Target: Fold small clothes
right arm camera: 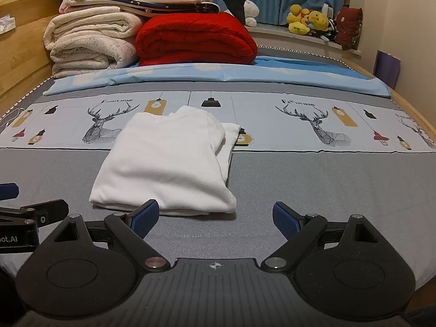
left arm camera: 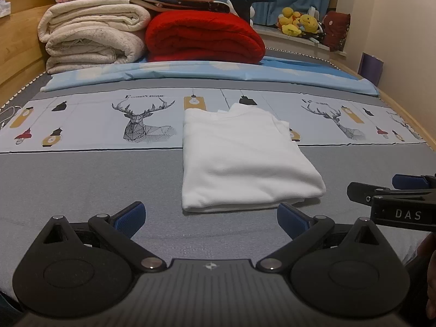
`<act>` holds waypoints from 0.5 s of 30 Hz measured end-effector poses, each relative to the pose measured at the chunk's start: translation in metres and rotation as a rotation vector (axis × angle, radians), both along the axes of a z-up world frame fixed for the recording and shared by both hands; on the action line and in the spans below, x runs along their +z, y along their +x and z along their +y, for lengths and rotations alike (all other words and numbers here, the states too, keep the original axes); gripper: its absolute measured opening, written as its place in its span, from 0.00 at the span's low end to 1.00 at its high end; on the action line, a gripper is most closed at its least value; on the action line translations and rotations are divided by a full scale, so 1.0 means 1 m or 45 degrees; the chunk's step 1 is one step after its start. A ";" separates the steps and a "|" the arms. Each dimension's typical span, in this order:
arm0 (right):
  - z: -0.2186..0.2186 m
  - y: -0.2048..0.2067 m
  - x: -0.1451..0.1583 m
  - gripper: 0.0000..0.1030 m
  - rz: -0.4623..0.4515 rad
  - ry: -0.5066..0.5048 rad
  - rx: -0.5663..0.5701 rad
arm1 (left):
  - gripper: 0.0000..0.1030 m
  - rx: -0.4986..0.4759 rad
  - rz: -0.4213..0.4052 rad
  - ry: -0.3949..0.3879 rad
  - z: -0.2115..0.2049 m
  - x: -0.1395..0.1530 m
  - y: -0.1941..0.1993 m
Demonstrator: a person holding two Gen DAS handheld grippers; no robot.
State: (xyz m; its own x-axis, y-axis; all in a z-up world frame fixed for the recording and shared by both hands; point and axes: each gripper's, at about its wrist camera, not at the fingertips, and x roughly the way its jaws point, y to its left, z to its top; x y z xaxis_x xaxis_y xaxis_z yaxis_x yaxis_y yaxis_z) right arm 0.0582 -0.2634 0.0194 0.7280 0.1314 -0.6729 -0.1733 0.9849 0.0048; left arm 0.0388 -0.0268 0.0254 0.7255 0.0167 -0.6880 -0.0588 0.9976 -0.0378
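I am holding both grippers, left gripper and right gripper, fingers spread and empty, before the folded white shirt on the bed, likely needing a final fold.

The folded garment lies on the bed; behind it lies a spread sheet; behind that, a blanket, with a stack of bedding to the left; plush toys sit behind it to the right.

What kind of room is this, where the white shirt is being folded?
Most likely a bedroom: the white shirt lies on a bed with a deer-print sheet, folded blankets are stacked at the far end, and plush toys sit by curtains.
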 end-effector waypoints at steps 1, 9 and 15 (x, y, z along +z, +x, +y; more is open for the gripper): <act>0.000 0.000 0.000 0.88 -0.001 -0.001 0.002 | 1.00 -0.002 -0.001 0.001 0.000 0.000 0.000; 0.000 0.000 0.000 0.88 -0.002 -0.002 0.006 | 1.00 -0.010 -0.004 0.002 -0.001 0.000 0.001; 0.000 0.001 0.000 0.88 -0.002 -0.002 0.007 | 1.00 -0.013 -0.007 0.003 -0.003 -0.001 0.000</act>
State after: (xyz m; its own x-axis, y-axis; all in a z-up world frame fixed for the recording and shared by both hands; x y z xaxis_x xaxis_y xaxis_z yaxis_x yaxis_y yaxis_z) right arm 0.0587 -0.2632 0.0190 0.7283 0.1340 -0.6720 -0.1784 0.9840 0.0029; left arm 0.0389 -0.0301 0.0248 0.7297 0.0111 -0.6837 -0.0486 0.9982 -0.0356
